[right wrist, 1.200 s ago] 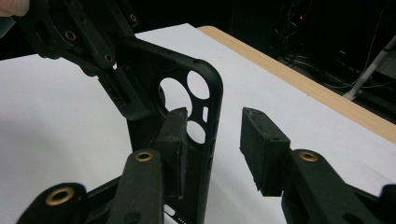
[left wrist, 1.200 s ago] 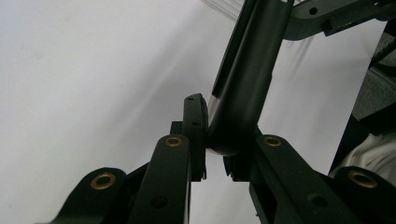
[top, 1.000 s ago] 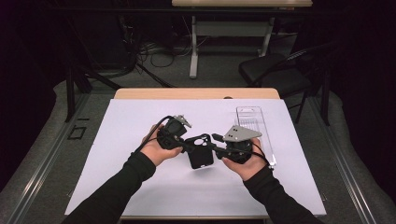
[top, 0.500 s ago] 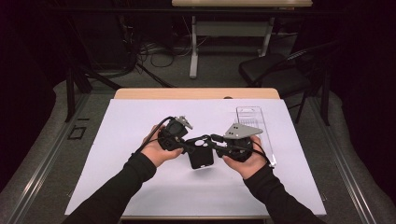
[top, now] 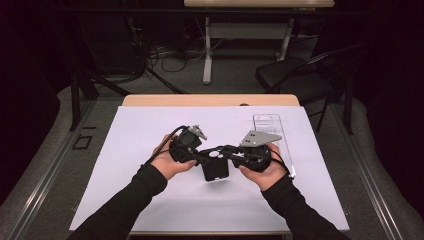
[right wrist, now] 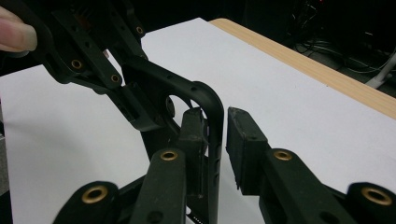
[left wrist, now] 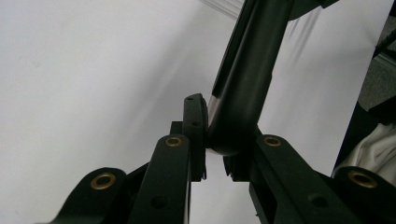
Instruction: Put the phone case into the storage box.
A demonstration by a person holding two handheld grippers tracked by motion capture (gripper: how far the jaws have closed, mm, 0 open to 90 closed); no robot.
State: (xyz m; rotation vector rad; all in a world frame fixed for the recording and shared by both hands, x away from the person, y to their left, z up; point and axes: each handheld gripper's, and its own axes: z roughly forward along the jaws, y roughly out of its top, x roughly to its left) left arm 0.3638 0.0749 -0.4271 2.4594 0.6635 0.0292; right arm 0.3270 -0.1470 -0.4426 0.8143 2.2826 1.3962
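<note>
A white sheet covers the table, and a strip of the pale wooden tabletop shows along its far edge. Nearest to me, two black sleeves come in over the sheet, each hand carrying a gripper. Between them, held just above the middle of the sheet, is a black phone case.

The left gripper is clamped on one corner of the case; in the left gripper view its pads squeeze the rounded rim tightly. The right gripper has its jaws astride the opposite edge of the case and has just been closing them. In the right gripper view one pad lies against the inner side of the rim, while a thin gap shows between the outer pad and the rim, so it isn't gripping.

Just beyond the right hand a clear plastic tray lies on the sheet, running towards the far edge; I can't tell whether anything is in it. It is beside the hands, not in their way.

Past the table the room is dark: a black folding chair at the right, cables on the grey floor, and the white legs of another desk.
</note>
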